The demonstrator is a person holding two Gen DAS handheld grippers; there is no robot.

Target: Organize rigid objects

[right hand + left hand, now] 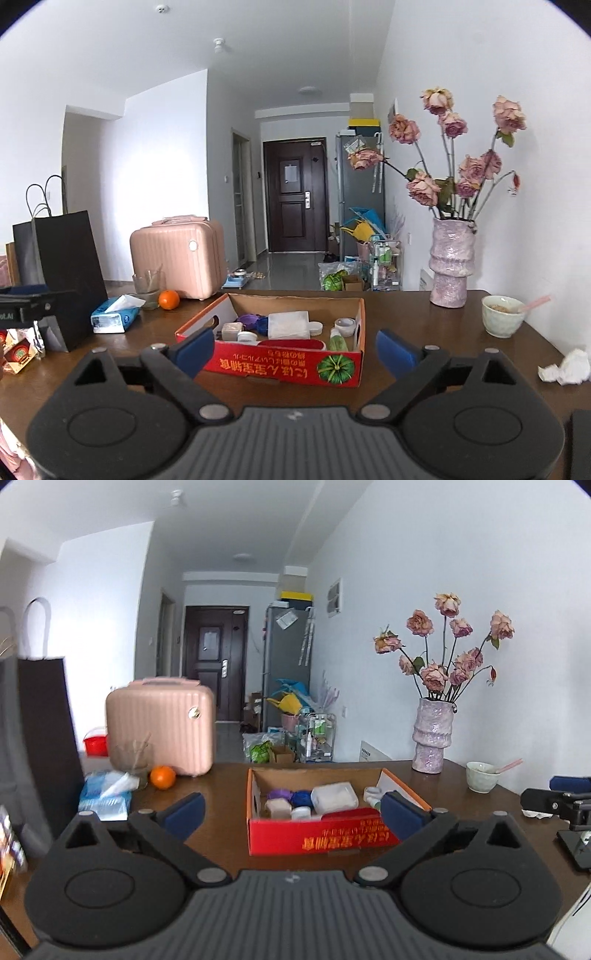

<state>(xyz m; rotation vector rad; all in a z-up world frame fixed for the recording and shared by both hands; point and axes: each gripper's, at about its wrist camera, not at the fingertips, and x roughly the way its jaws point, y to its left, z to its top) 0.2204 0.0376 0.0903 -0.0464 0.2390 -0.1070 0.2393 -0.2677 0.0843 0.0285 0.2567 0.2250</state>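
A red cardboard box (317, 840) (284, 365) sits on the brown table. In it lie a clear plastic container (334, 797) (289, 325), purple (277, 794) and blue (303, 796) items, small white jars (301, 813) (246, 336), a tape roll (345, 325) and a green bottle (337, 341). My left gripper (291, 810) is open and empty, just in front of the box. My right gripper (295, 350) is open and empty, in front of the box. The right gripper also shows at the right edge of the left wrist view (554, 801).
An orange (162, 777) (169, 299), tissue pack (107, 794) (115, 314), glass (133, 760), pink case (160, 727) (177, 254) and black bag (62, 269) stand left. A flower vase (432, 734) (451, 262), bowl with spoon (480, 777) (503, 315) and crumpled tissue (565, 367) are right.
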